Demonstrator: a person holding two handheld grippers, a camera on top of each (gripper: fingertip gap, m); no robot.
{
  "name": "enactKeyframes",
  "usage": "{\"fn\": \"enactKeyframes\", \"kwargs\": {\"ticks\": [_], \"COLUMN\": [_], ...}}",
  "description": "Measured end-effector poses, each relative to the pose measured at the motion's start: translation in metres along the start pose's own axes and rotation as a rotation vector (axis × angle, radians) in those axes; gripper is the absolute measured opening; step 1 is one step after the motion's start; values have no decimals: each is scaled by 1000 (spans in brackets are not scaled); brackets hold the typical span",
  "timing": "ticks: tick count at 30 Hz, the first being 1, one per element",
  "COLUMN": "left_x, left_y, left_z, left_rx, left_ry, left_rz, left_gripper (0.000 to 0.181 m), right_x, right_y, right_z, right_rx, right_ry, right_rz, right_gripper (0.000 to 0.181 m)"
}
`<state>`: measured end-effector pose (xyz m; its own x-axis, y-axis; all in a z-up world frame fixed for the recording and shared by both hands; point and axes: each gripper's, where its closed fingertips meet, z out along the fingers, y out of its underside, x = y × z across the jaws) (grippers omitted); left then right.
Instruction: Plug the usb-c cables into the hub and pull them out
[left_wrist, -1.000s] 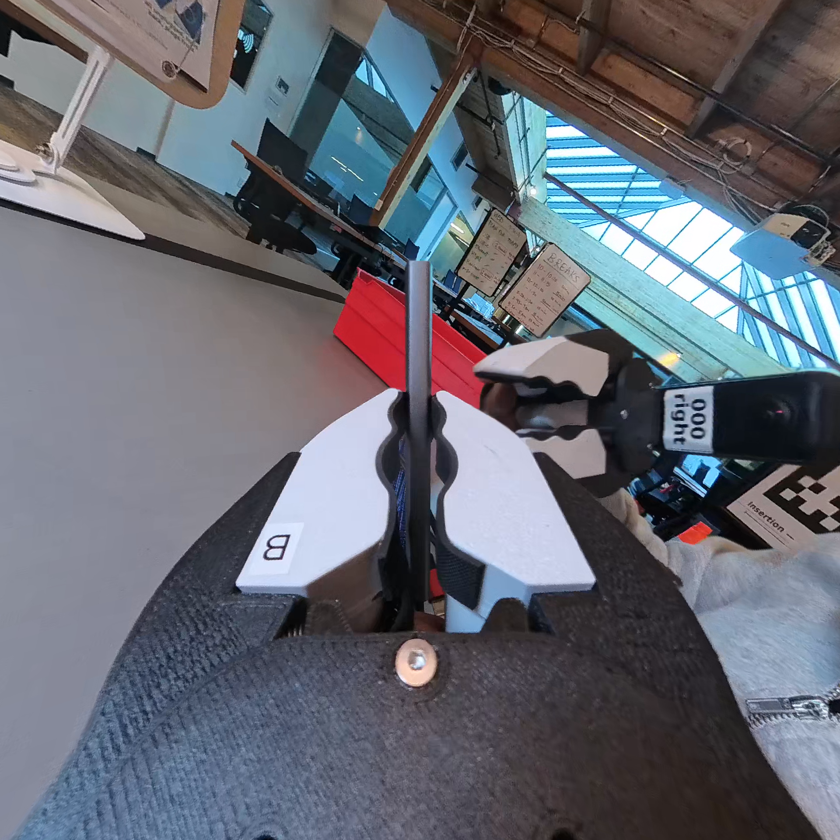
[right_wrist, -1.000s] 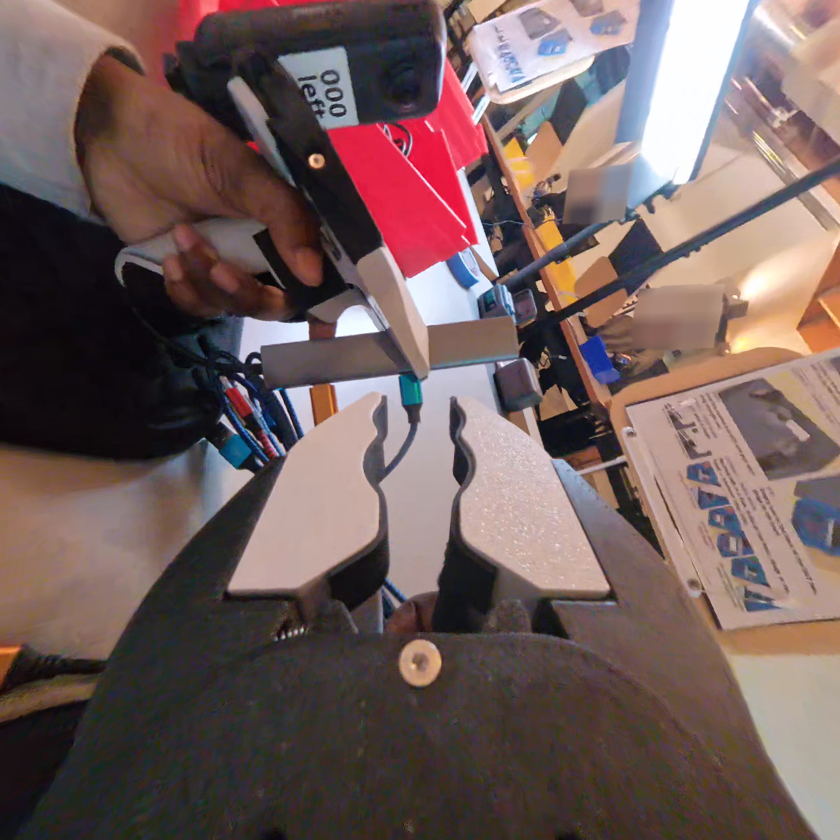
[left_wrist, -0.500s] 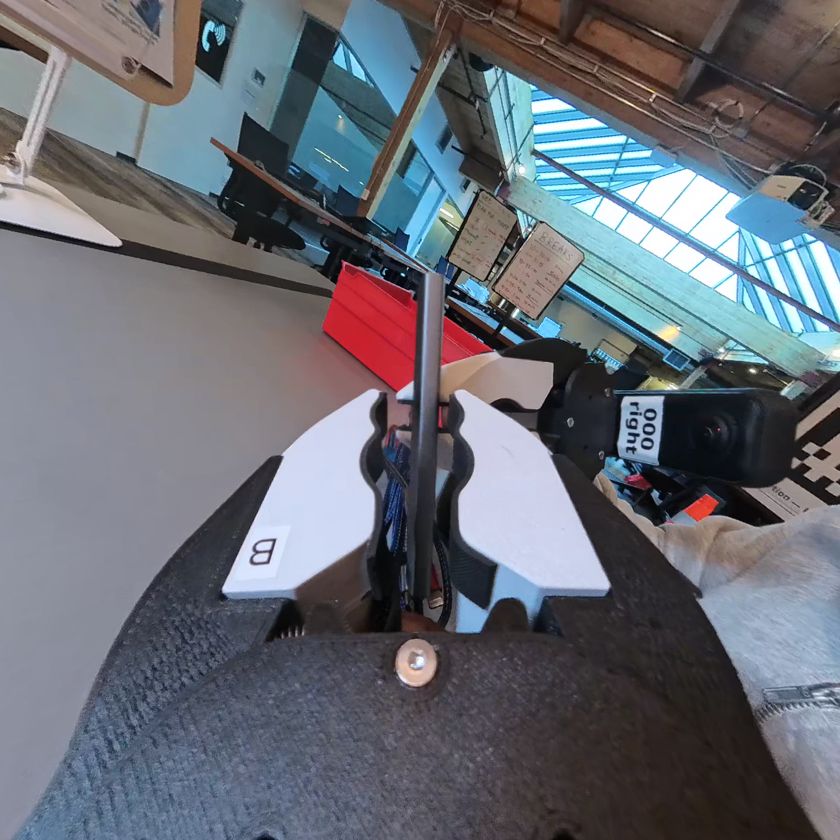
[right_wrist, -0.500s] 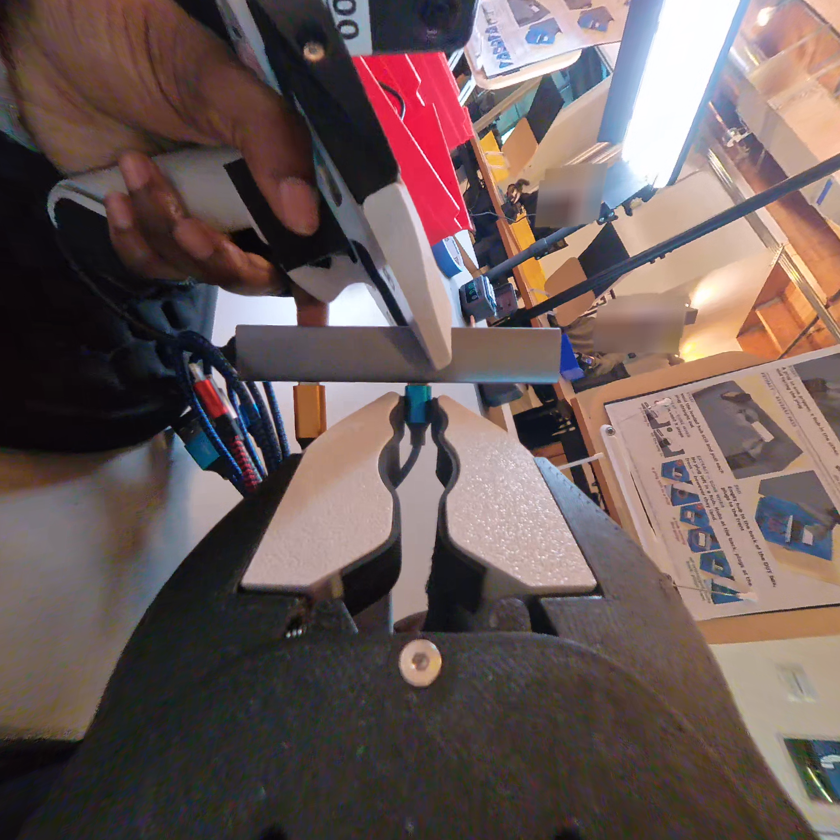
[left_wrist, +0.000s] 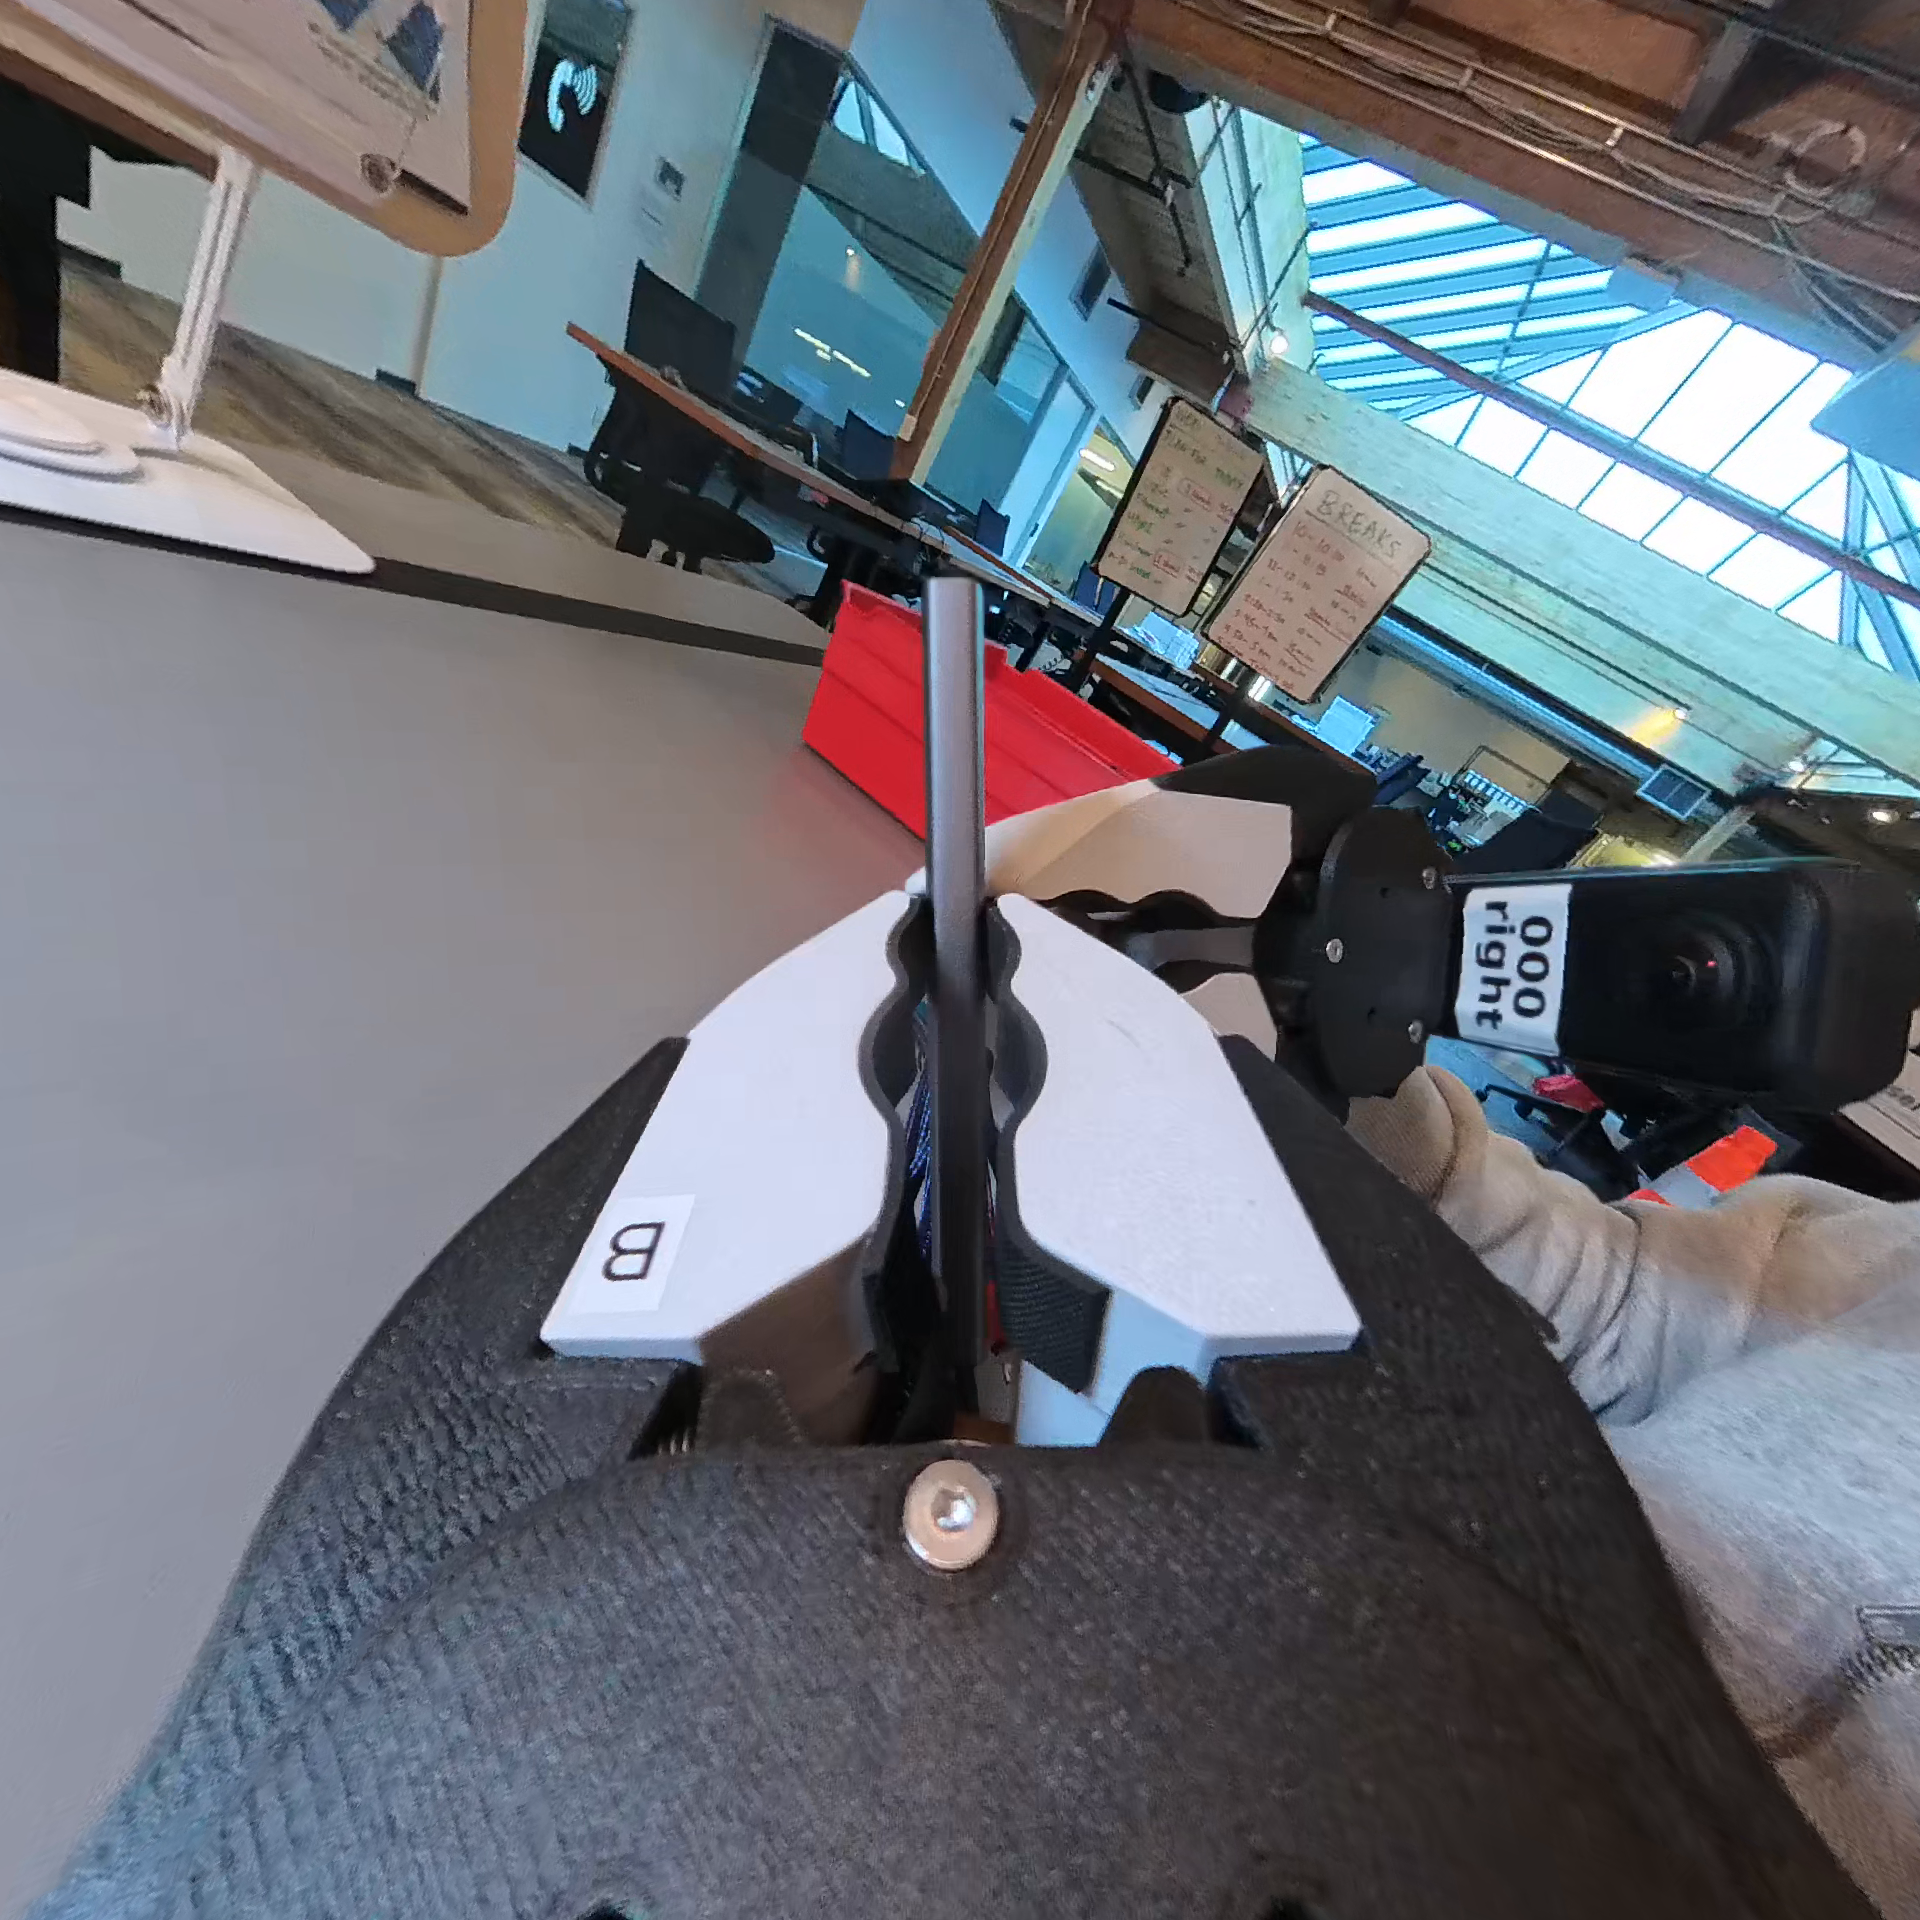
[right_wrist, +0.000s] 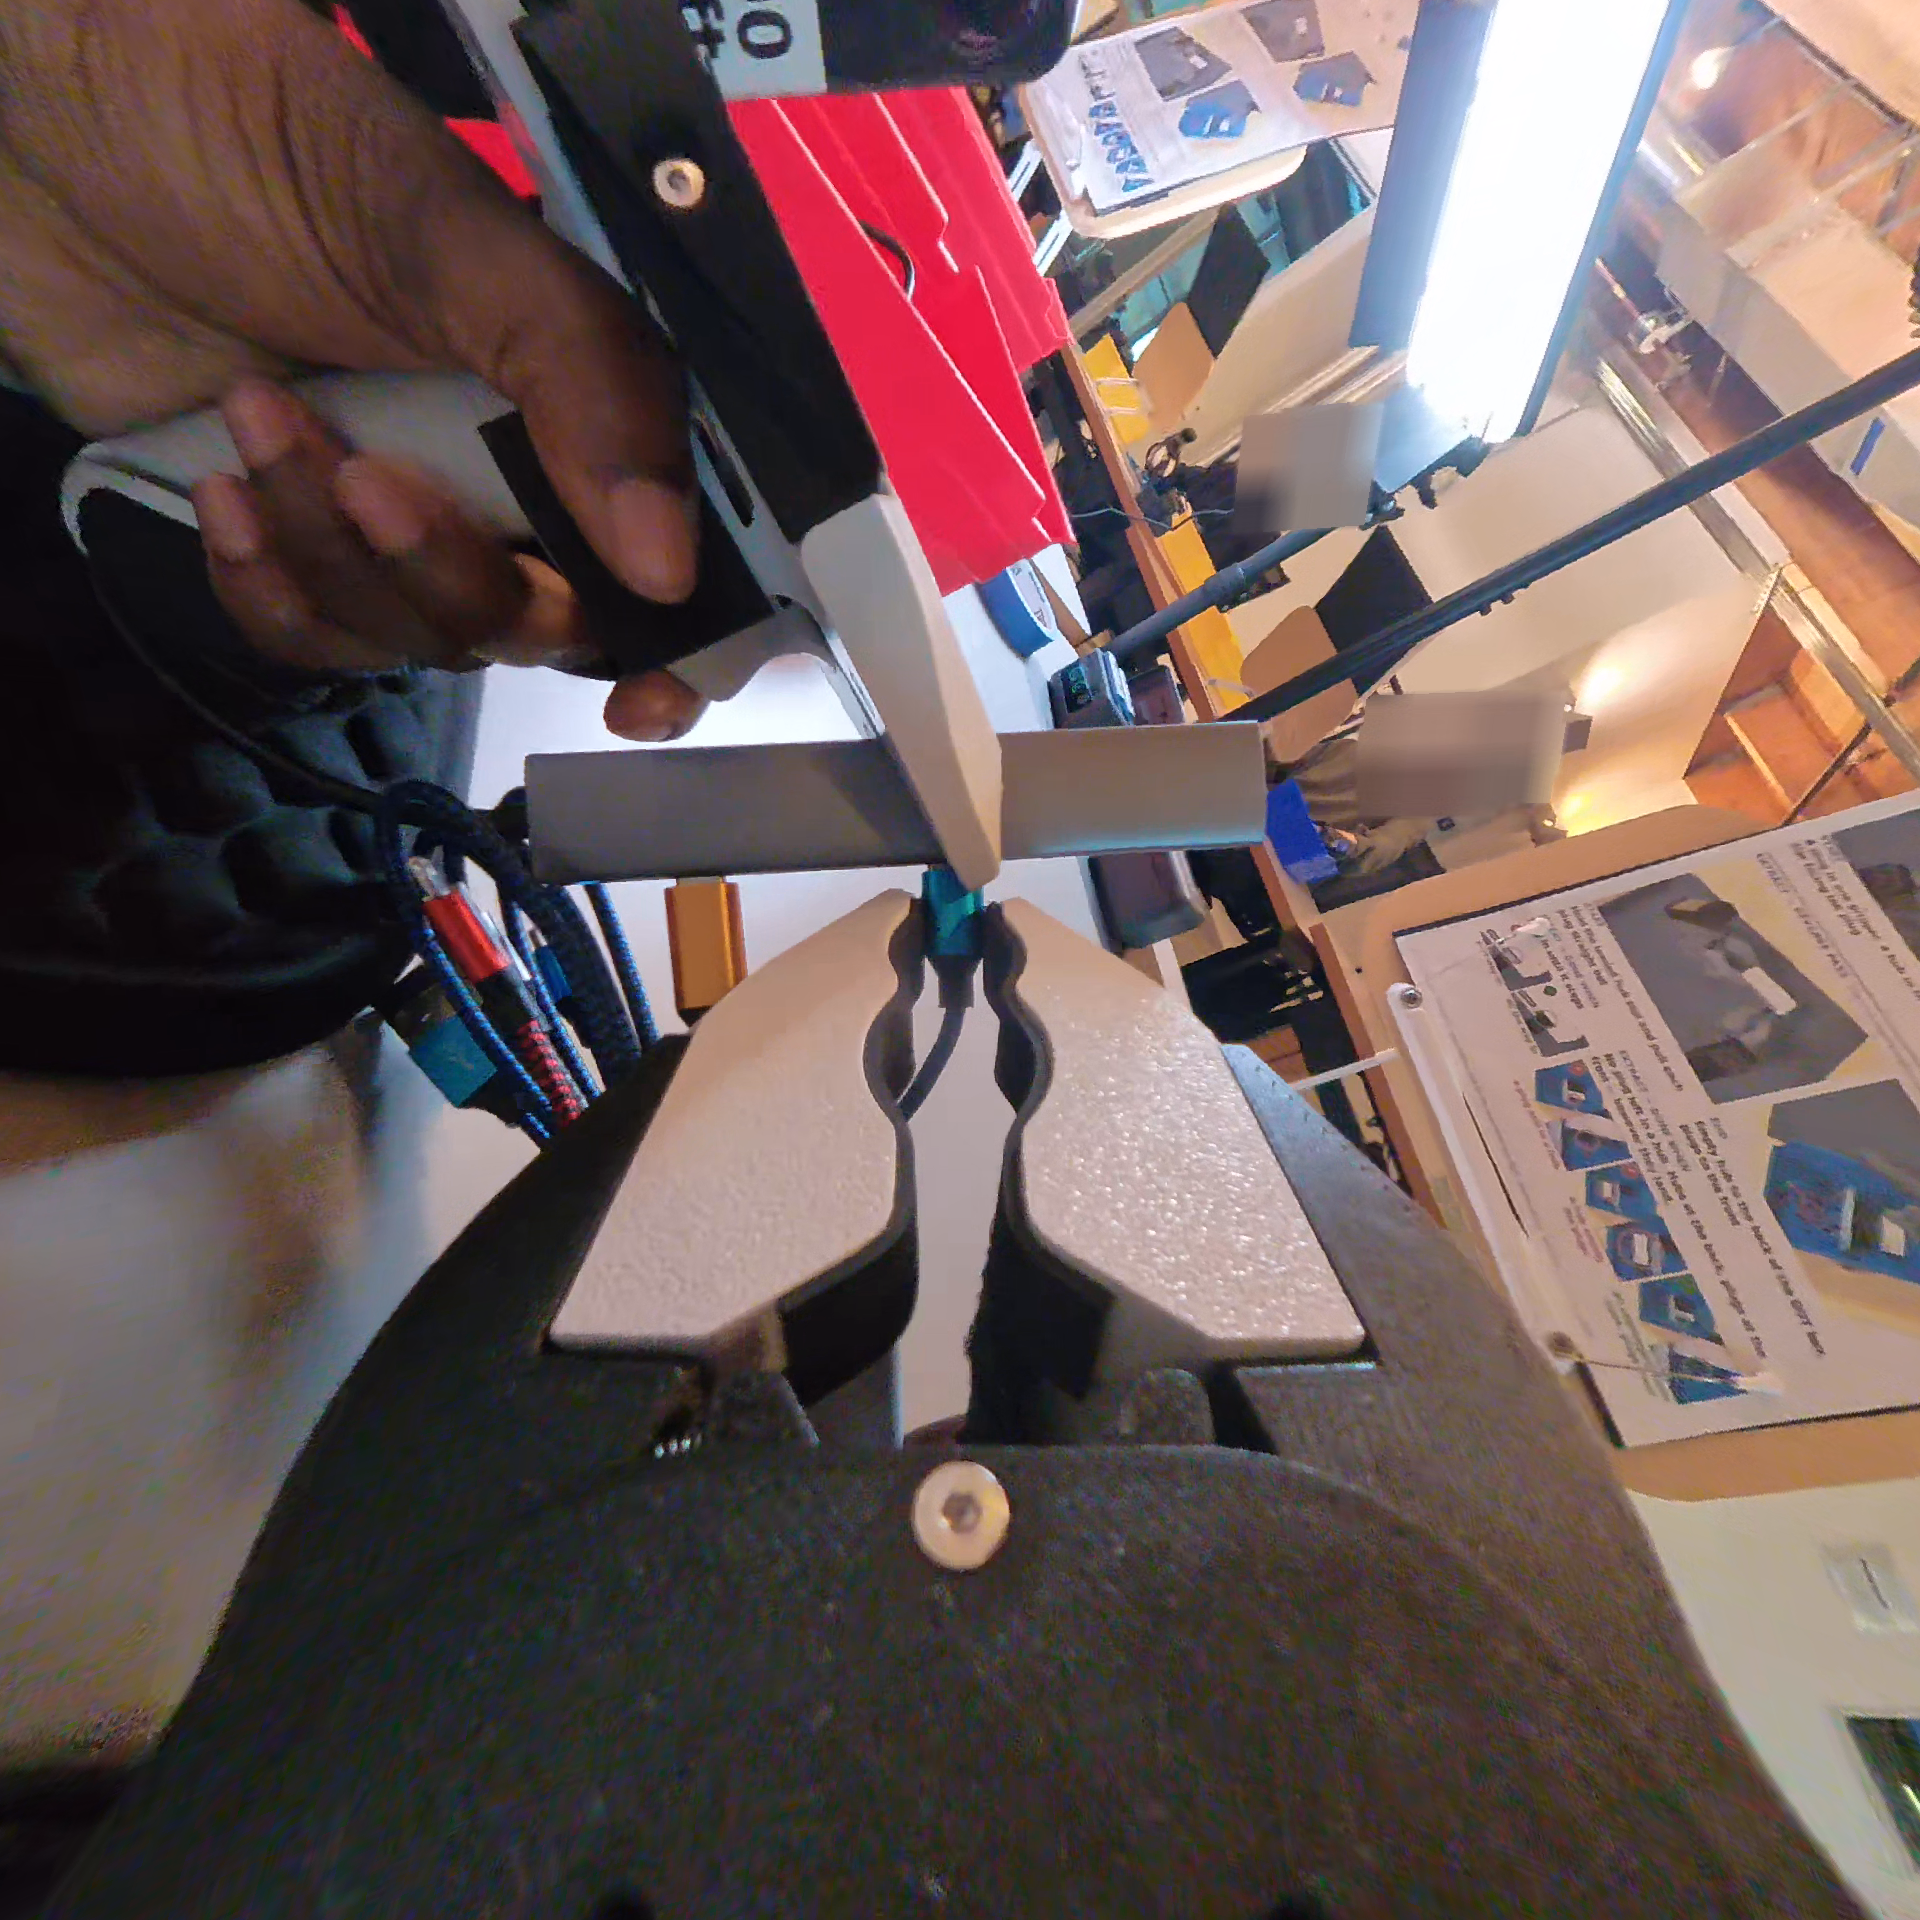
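Observation:
My left gripper (left_wrist: 954, 920) is shut on the slim grey hub (left_wrist: 953, 790), held edge-on in the air above the table. In the right wrist view the hub (right_wrist: 727, 810) lies crosswise, clamped by the left gripper's fingers (right_wrist: 925, 665). My right gripper (right_wrist: 951, 914) is shut on the teal usb-c plug (right_wrist: 951, 916), which sits in the hub's underside; its dark cable (right_wrist: 930, 1049) runs back between the fingers. An orange plug (right_wrist: 704, 940) sits in the hub further left. Several loose cables with red and blue plugs (right_wrist: 478, 997) hang at the hub's left end. The right gripper also shows in the left wrist view (left_wrist: 1081, 888).
A red bin (left_wrist: 883, 727) stands on the grey table (left_wrist: 364, 883) beyond the hub. A white stand base (left_wrist: 156, 488) sits at the far left. An instruction sheet on a board (right_wrist: 1662, 1122) is to the right. A person's hand (right_wrist: 364, 312) holds the left gripper. Both grippers' tips are close together, under 4 cm apart.
My right gripper moved up to the hub and closed its jaws on the teal plug, which was hanging free between open fingers before. The hub stays clamped in the left gripper.

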<state>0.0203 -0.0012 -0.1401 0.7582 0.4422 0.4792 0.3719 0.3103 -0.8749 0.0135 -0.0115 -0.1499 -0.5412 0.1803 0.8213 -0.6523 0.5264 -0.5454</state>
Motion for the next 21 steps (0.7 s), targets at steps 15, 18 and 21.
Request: {"fn": "enactKeyframes", "kwargs": {"ticks": [15,18,21], "left_x": [-48,-33,-25], "left_y": [-43,-38,-36], "left_z": [-68,-50,-45], "left_rx": [174,160,161], "left_ry": [-186,-161,-170], "left_rz": [34,117,174], "left_gripper": [10,10,10], "right_x": [61,64,84], "right_y": [52,53,49], "right_z": [-51,-57,-73], "right_rx": [-16,9,68], "right_ry": [224,237,300], "right_rz": [349,363,459], "right_gripper": [10,10,10]}}
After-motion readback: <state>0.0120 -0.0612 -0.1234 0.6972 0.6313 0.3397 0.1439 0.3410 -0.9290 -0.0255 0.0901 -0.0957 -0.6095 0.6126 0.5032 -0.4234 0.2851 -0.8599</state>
